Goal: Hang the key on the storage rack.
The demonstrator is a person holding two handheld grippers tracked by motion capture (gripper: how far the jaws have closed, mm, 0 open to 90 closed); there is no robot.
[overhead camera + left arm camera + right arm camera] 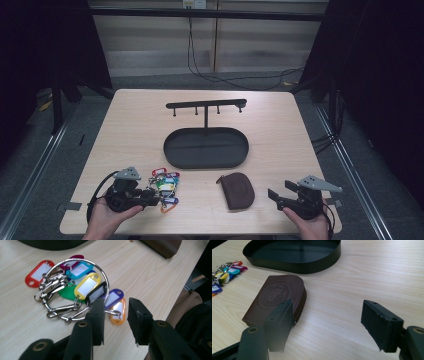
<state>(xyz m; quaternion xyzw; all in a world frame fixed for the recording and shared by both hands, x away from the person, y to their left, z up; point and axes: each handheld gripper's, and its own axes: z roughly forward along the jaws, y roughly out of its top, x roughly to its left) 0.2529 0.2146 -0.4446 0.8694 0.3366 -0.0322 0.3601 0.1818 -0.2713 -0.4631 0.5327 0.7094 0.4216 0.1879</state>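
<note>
High view first: light wooden table (pixel 280 125) with a black metal key stand (pixel 206 106) at the back, a crossbar on a post rising from a black oval tray (pixel 206 148). I count four little pegs hanging off the bar, so my guess is the keys are meant to end up on one of them. One bunch of coloured plastic key tags on a big steel ring (pixel 165 189) lies front left, and one brown leather zip pouch (pixel 238 190) sits front centre, well apart from it. The left gripper (pixel 156 199) is low, right at the bunch; the right gripper (pixel 272 196) waits just beside the pouch, touching nothing.

Left gripper view: its jaws are parted with a modest gap and nothing between them. The left jaw's tip overlaps the ring's near edge, though I can't tell if it's actually touching. Tags I can count: red, magenta, teal, yellow, black, purple, orange and green, so eight (there may be a blue one hidden under the teal). Several steel snap clips are bunched on the ring's left side, which is probably why it lies lopsided.

Right gripper view: jaws spread wide, empty, hovering above the table. The pouch lies flat with its embossed round logo up and zipper edge facing the gap. Tray behind is empty.
</note>
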